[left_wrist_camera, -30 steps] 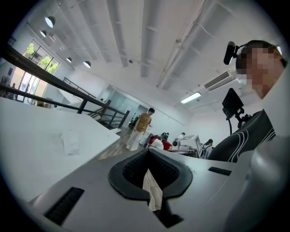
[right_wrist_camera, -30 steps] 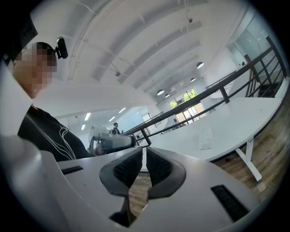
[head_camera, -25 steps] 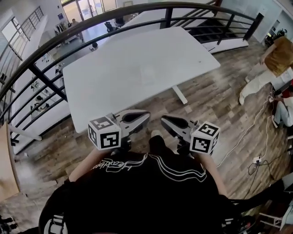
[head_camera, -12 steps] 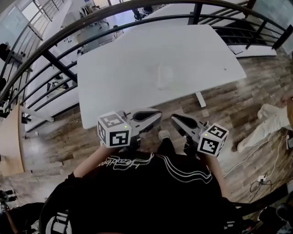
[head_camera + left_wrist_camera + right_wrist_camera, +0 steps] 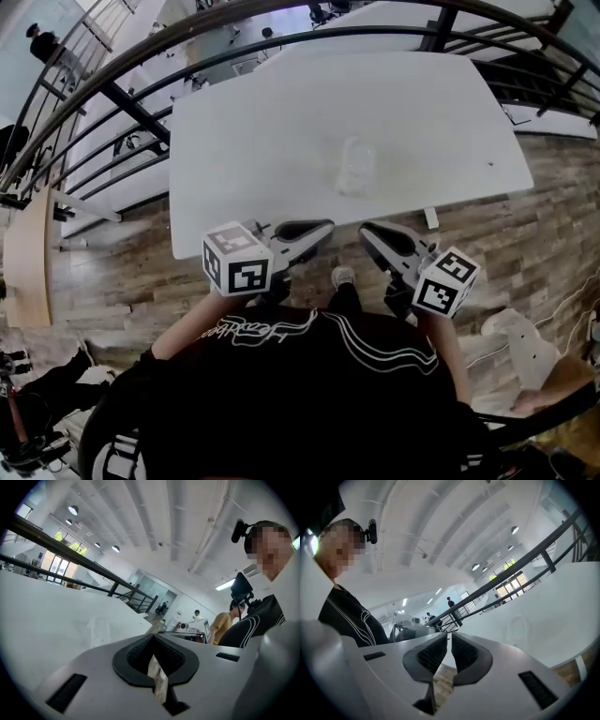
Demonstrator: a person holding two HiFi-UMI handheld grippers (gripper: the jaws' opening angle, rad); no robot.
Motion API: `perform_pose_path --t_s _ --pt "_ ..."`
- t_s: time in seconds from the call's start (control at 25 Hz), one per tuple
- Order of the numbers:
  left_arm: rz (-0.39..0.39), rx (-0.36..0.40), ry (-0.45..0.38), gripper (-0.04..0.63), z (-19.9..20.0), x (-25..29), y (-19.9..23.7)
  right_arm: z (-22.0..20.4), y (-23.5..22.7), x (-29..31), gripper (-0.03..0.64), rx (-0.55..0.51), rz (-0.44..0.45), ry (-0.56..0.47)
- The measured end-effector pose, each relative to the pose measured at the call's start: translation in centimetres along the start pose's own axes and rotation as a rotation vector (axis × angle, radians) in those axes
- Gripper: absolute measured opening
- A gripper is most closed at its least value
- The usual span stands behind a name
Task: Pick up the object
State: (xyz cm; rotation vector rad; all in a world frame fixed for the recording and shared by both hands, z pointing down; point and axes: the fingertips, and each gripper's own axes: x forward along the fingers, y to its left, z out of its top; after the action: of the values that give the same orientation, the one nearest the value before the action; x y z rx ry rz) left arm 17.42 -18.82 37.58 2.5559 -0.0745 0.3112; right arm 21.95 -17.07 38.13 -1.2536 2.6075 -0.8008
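Clear object [image 5: 356,168] on white table [image 5: 244,131], centre of frame. Left gripper [image 5: 322,228] and right gripper [image 5: 368,233] at lower centre by the table's near edge. Both claws closed, holding nothing.

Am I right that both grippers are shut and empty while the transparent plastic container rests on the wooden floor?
Not quite: the head view shows the transparent plastic container resting on the white table, not the floor. The left gripper and right gripper are indeed shut and empty.
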Motion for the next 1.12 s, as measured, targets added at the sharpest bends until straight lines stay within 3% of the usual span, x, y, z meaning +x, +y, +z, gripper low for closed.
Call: perform_pose_path --t_s 0.2,0.48,0.6,0.88,1.12 --pt "0.018 -0.028 -0.006 0.008 -0.8 0.8 2.1 -0.8 -2.7 0.9 0.029 0.000 -0.025 0.030" --pt "0.031 -0.070 0.011 0.008 0.8 3.3 8.4 0.1 -10.1 4.1 0.032 -0.002 -0.091 0.085" --pt "0.044 -0.093 0.014 0.008 1.4 4.6 10.6 0.4 -12.9 5.0 0.107 0.018 -0.097 0.103" --pt "0.056 -0.118 0.027 0.008 1.8 7.4 13.4 0.1 -18.7 5.4 0.175 0.056 -0.158 0.171" --pt "0.070 -0.150 0.028 0.008 1.6 8.7 15.7 -1.1 -24.8 6.0 0.189 0.147 -0.272 0.236"
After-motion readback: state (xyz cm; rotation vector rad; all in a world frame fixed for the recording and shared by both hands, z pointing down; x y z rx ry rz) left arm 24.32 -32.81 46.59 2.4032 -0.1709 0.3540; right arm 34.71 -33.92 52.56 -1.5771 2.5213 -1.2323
